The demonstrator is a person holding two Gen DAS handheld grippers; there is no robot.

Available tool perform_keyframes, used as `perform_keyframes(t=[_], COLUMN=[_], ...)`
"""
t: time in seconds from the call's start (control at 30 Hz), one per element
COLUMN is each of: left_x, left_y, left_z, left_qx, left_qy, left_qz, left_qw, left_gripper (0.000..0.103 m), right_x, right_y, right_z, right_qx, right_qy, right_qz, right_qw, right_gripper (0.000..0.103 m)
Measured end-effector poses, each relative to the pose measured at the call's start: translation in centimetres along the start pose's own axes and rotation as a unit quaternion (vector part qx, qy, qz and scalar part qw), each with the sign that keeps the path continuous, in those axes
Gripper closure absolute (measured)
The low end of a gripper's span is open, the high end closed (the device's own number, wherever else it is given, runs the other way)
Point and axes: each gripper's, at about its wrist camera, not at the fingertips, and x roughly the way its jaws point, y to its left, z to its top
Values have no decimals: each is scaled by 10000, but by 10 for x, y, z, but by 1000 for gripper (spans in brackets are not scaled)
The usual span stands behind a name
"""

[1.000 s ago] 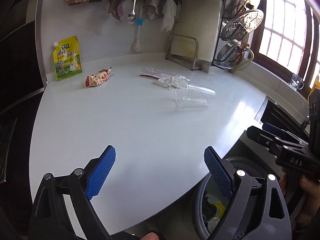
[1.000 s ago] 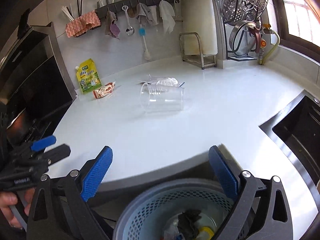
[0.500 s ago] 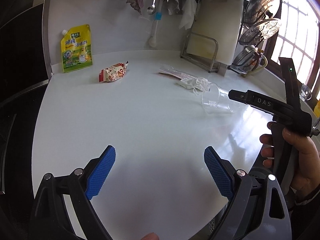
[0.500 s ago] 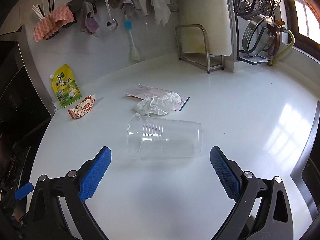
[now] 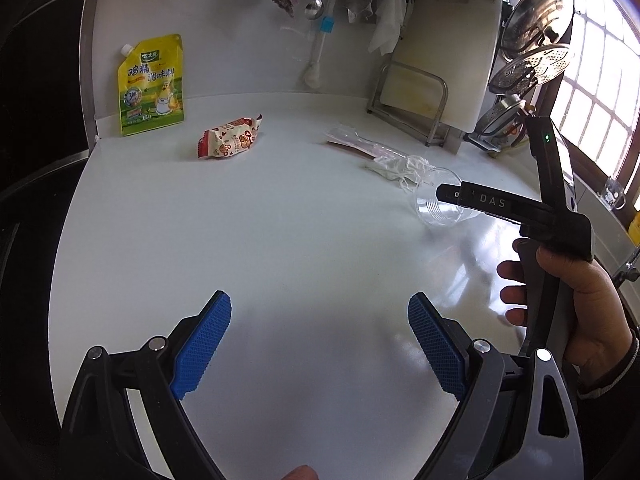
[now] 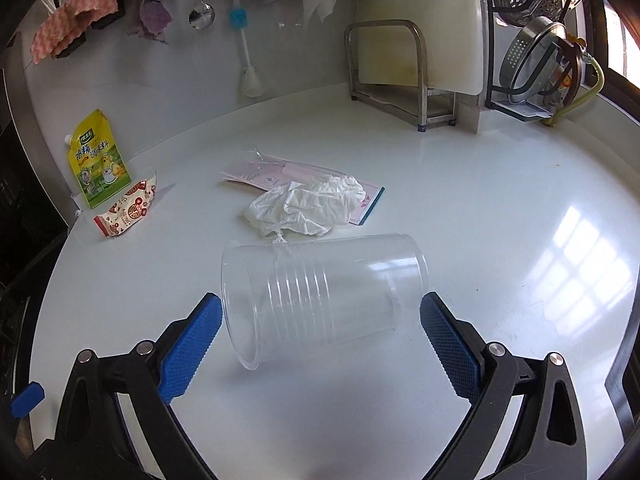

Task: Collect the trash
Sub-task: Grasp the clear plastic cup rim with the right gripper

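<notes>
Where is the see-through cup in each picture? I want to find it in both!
Left wrist view: the clear cup lies on its side at the right, partly behind the right gripper's black body.
Right wrist view: the clear cup lies low in the middle, between the open blue fingers.
Shared landmark: the crumpled white tissue just behind the cup.

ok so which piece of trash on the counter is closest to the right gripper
The clear plastic cup, lying on its side between the open fingers of the right gripper. The crumpled tissue, pink packet and red snack wrapper lie farther back.
</notes>
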Motion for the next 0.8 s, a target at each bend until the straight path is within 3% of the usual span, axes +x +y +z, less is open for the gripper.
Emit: perform_keyframes(t=[0.23, 0.37, 0.4, 0.43, 0.47, 0.5, 0.53, 0.63, 0.8], left_x=[6, 12, 14, 15, 17, 18, 18, 17, 17], left_y=[3, 2, 2, 1, 0, -1, -2, -3, 2], left_z=[2, 1, 1, 1, 1, 1, 1, 3, 13], left_qx=[-1, -9, -5, 0, 4, 10, 16, 20, -32], left_qy=[48, 104, 120, 133, 146, 156, 156, 121, 71], left_qz=[12, 4, 0, -4, -9, -17, -23, -23, 14], left_qw=[10000, 9999, 9999, 9999, 9999, 9999, 9999, 9999, 10000], left_gripper=[15, 15, 15, 15, 15, 15, 15, 15, 15], right_x=[21, 20, 20, 22, 24, 26, 26, 23, 8], right_y=[2, -2, -4, -5, -7, -9, -11, -15, -19], right_z=[9, 12, 13, 12, 11, 10, 8, 4, -2], right_qx=[-337, -389, -386, -374, -342, -321, -309, -281, -254], right_qy=[325, 244, 249, 304, 371, 408, 422, 342, 178], right_qz=[209, 226, 226, 277, 333, 333, 308, 407, 517], right_qw=[9987, 9987, 9987, 9985, 9982, 9981, 9982, 9982, 9982], right_gripper=[9, 11, 17, 30, 59, 77, 87, 97, 97])
